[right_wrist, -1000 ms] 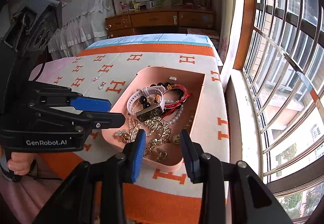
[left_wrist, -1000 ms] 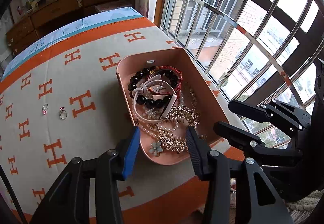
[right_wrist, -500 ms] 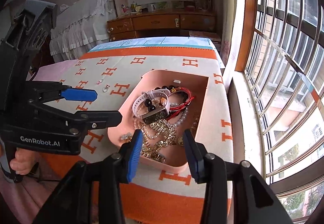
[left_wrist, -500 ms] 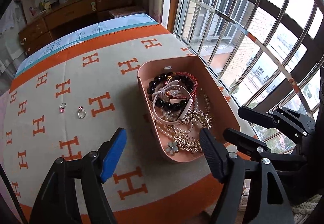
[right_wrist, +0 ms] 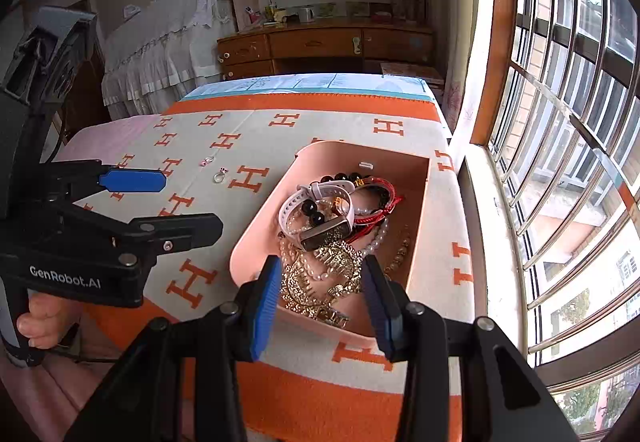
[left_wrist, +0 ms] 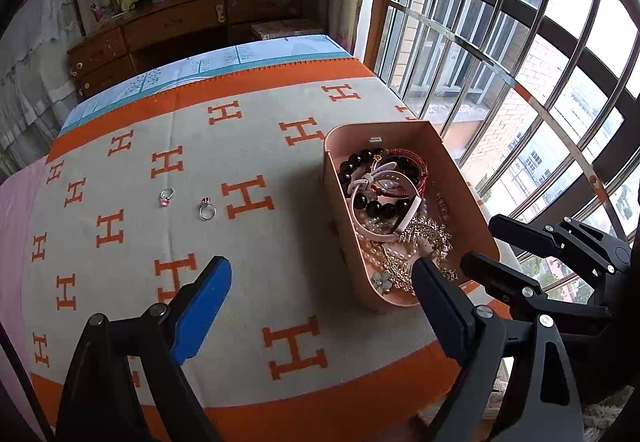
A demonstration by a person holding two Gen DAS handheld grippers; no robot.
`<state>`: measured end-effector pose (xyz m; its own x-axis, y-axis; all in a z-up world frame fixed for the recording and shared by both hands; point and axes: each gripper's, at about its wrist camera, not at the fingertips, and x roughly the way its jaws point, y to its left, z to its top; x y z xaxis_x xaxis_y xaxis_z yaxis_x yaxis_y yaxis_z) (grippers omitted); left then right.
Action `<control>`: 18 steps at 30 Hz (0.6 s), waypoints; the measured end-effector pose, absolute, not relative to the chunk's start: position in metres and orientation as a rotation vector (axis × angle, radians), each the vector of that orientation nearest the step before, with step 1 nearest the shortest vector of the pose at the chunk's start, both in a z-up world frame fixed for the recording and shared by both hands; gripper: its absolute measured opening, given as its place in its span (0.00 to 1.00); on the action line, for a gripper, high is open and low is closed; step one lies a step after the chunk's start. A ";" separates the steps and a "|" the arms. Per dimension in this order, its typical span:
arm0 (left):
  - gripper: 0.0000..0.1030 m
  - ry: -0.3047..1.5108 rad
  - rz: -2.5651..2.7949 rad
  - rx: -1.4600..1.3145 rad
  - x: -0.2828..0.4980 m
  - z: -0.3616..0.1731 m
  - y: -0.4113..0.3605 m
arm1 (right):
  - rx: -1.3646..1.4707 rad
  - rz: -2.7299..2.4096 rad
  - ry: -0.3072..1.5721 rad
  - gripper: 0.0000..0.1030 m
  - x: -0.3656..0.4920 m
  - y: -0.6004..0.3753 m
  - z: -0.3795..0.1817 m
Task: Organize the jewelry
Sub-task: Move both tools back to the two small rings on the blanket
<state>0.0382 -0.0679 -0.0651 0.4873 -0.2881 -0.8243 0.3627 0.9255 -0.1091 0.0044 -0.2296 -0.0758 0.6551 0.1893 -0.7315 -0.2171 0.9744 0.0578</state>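
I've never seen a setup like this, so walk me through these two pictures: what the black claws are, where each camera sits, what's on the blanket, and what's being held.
The claws are hand-held two-finger grippers, one in each of a person's hands, with a fisheye camera on each looking along its fingers. One picture comes from the left gripper, the other from the right gripper; each view also catches the other tool at its edge. Both are open and hold nothing. On the orange-and-cream H-pattern blanket sits a pink tray heaped with jewelry: a black bead bracelet, a pink-strapped watch, pearls, gold chains. Two rings lie loose on the blanket: a pink-stone ring and a silver ring.
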 end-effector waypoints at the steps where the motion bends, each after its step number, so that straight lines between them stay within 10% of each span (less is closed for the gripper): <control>1: 0.88 0.982 -0.401 0.060 0.038 -0.064 -0.063 | -0.037 0.232 0.823 0.40 0.005 -0.228 -0.075; 18: 0.88 0.852 -0.211 0.013 0.070 -0.005 0.013 | -0.020 0.354 0.786 0.40 0.063 -0.193 -0.028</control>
